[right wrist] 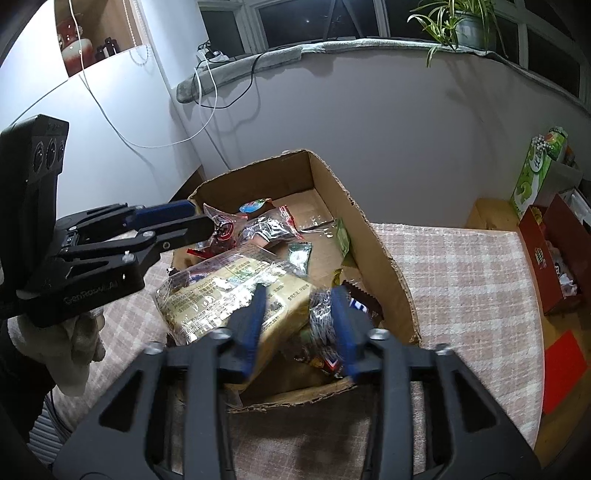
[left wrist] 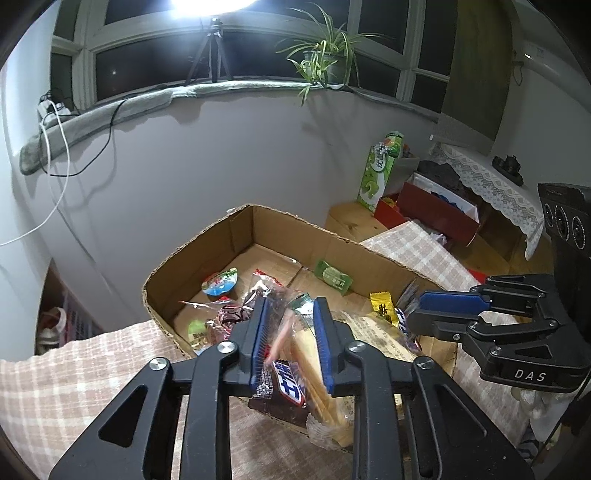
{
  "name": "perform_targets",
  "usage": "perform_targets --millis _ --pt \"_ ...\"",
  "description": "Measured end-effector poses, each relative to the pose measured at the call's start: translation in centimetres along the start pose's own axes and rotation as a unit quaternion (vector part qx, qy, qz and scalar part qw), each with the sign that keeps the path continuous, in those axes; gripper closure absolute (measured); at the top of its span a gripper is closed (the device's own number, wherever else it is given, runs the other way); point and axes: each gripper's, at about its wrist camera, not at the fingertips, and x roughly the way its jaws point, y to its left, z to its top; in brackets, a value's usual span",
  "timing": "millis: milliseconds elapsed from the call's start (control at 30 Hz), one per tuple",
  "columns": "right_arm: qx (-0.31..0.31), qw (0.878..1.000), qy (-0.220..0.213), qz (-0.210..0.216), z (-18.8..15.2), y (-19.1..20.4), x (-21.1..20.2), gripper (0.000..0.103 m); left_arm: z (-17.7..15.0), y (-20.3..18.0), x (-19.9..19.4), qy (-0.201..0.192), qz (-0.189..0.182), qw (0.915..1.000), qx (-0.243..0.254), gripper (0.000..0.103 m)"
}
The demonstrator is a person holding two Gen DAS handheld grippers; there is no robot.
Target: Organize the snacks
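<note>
Snacks lie piled in the cardboard box (right wrist: 373, 236). Left gripper (left wrist: 291, 332) and right gripper (right wrist: 299, 325), both part-open, straddle the bread pack (right wrist: 236, 291) at its near end, pads apparently loose. Next: lift clear and fetch another snack.

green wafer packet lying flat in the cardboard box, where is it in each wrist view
Left wrist view: the green wafer packet lies right of centre, on the box floor near the far wall.
Right wrist view: the same packet sits just right of centre, propped against the box's right wall.
Shared landmark: the cardboard box, with the spider plant on the sill behind it.
</note>
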Motion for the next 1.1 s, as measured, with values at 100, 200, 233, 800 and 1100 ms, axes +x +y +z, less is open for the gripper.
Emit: perform_targets --millis 100,200,233,800,1100 --pt "-0.004 1.0 -0.004 -0.004 0.1 0.0 -0.3 0.045 0.0 0.1 -0.1 -0.004 0.008 1.0 -0.001 0.049" --pt "-0.013 1.0 -0.009 -0.017 0.0 0.1 -0.6 0.023 0.1 0.1 -0.4 -0.009 0.01 0.9999 -0.002 0.043" --pt "-0.015 1.0 -0.013 -0.019 0.0 0.1 -0.8 0.018 0.1 0.1 -0.4 -0.009 0.011 0.9999 -0.002 0.042" --pt "-0.019 0.999 -0.013 -0.035 -0.3 0.2 -1.4 0.018 -0.1 -0.4 -0.8 -0.007 0.02 0.9998 -0.005 0.029" --pt "-0.02 0.999 -0.018 -0.04 -0.3 0.6 -2.3 0.018 -0.1 -0.5 -1.3 -0.009 0.019 0.9998 -0.006 0.028"
